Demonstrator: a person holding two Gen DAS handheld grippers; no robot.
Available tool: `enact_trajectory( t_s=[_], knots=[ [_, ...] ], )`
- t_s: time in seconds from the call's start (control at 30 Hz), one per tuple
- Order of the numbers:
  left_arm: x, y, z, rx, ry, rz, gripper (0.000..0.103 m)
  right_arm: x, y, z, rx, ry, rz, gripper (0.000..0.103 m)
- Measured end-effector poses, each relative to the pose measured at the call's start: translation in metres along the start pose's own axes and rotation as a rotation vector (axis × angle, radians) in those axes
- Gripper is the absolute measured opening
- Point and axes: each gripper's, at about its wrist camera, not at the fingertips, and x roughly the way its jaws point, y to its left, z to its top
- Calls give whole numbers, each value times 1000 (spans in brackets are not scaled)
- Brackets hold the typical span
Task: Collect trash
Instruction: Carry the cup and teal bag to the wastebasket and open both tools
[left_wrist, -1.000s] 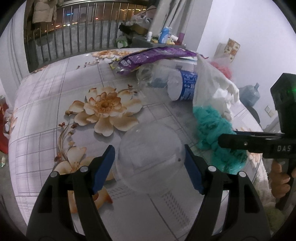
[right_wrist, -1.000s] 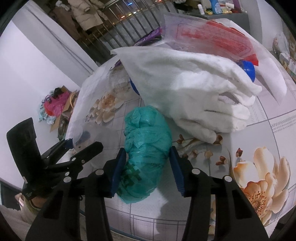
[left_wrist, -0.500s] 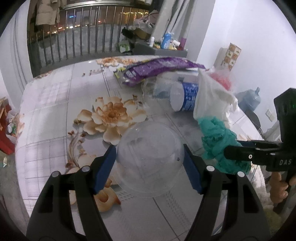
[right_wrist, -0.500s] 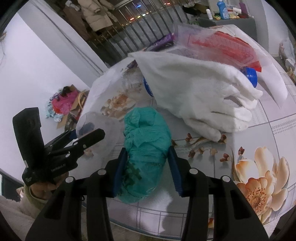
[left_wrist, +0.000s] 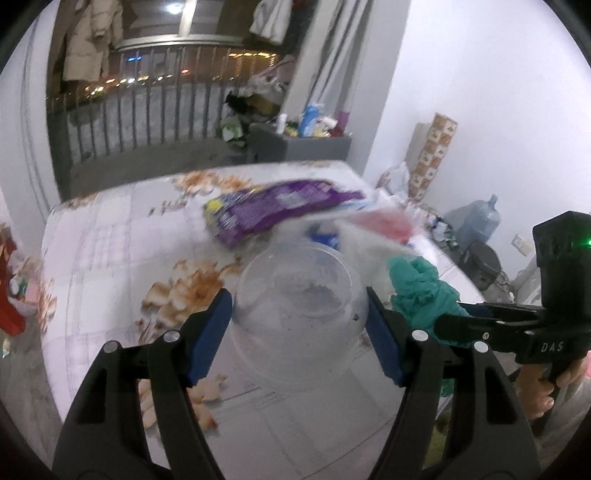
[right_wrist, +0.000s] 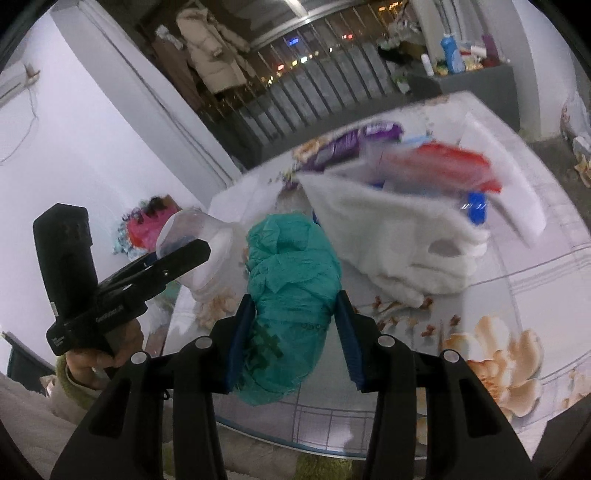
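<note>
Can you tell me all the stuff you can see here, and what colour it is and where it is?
clear plastic cup: one, see-through, between the left gripper's pads
green plastic bag: one, teal, bunched up, between the right gripper's pads
white cloth: one, white, on the table behind the green bag
purple packet: one, purple, far side of the table
red and clear packet: one, red, on the pile behind the cloth
blue bottle cap: one, blue, beside the cloth
table: one, pale with orange flowers
water jug: one, bluish, on the floor by the wall
left gripper: one, black with blue pads
right gripper: one, black with blue pads
</note>
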Motion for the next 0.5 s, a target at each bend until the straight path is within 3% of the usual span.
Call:
enact_trajectory(
  t_s=[0.27,0.5],
  knots=[
    [20,-64,38,96,-31,-125,67,-67,-39,6,96,-173,-33,44],
    [75,-166,76,215,11,-294,67,-143,-115,-4,270,-360,-155,44]
  ],
)
